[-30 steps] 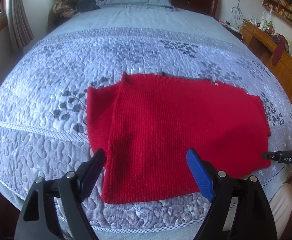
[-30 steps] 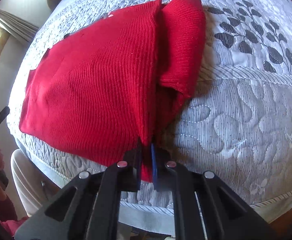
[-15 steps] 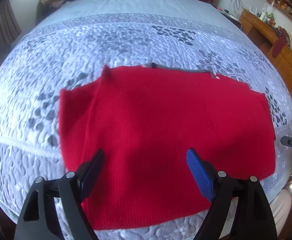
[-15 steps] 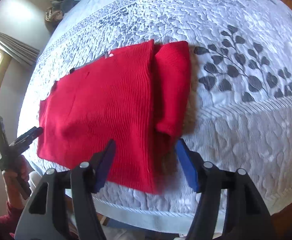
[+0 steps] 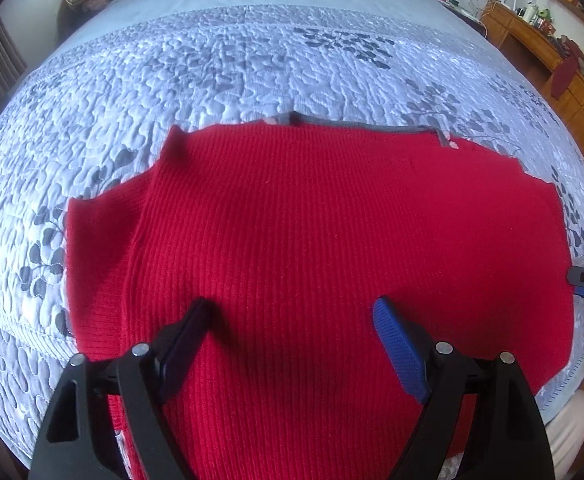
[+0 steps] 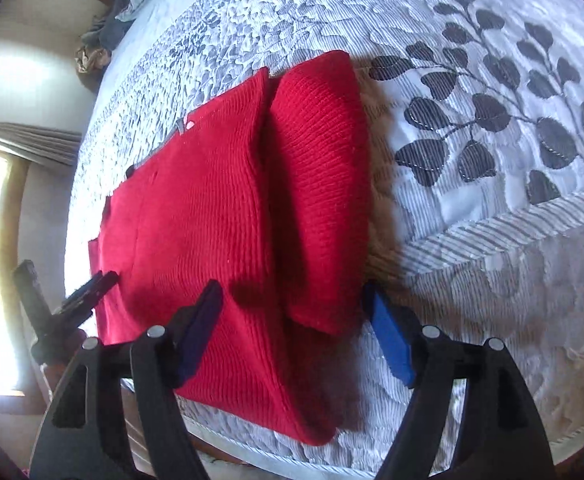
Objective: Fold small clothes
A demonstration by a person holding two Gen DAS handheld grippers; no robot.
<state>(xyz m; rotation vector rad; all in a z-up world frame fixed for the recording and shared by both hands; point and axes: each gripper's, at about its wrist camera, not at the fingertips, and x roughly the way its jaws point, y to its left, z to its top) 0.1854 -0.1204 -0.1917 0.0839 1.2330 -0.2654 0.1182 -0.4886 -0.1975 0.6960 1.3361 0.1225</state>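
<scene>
Red knit sweater (image 5: 332, 248) lies flat on the quilted bedspread (image 5: 211, 72), filling the left wrist view from centre to six o'clock. Our left gripper (image 5: 292, 320) hovers over its near edge, jaws spread, nothing between them. In the right wrist view the sweater (image 6: 195, 232) runs from ten o'clock to six, one folded-in sleeve (image 6: 324, 184) at centre. Our right gripper (image 6: 292, 304) has just been opening, jaws spread astride that sleeve's end without pinching. We should grip both near corners evenly before folding.
</scene>
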